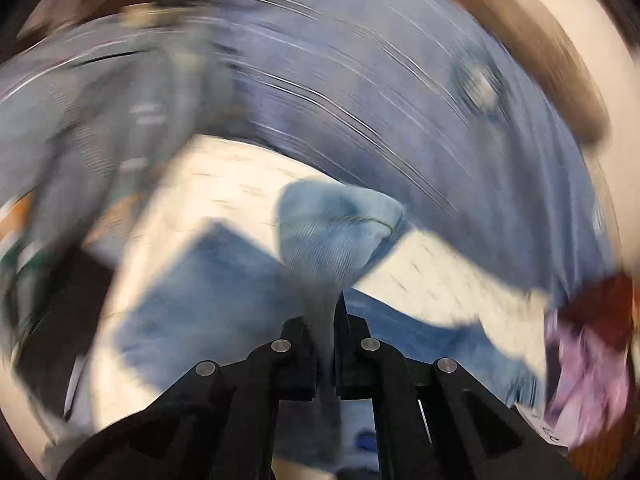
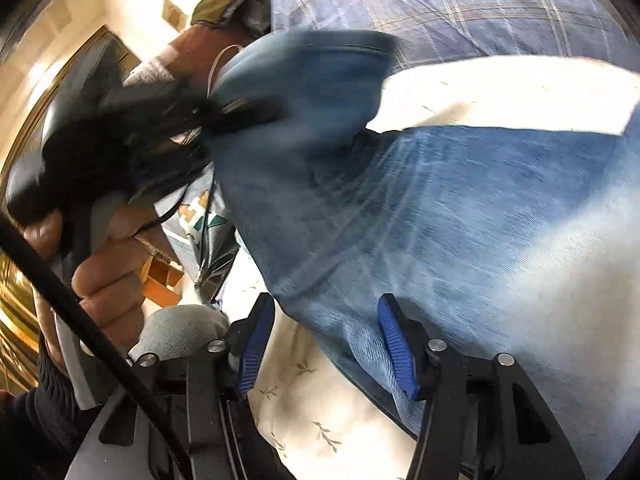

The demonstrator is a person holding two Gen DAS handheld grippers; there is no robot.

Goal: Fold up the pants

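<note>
My left gripper [image 1: 326, 320] is clamped on a bunched fold of the jeans [image 1: 336, 232], which rise just ahead of its tips. My right gripper [image 2: 328, 344] stands parted, jeans edge lying between the blue pads [image 2: 396, 348], unpinched, over the white sheet [image 2: 312, 408].

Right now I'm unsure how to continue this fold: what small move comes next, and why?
Probably close the right gripper on the jeans edge. Its pads stand apart around the denim without pressing, while the left gripper already pinches a lifted bunch; both grips are likely needed to carry the fold.
</note>
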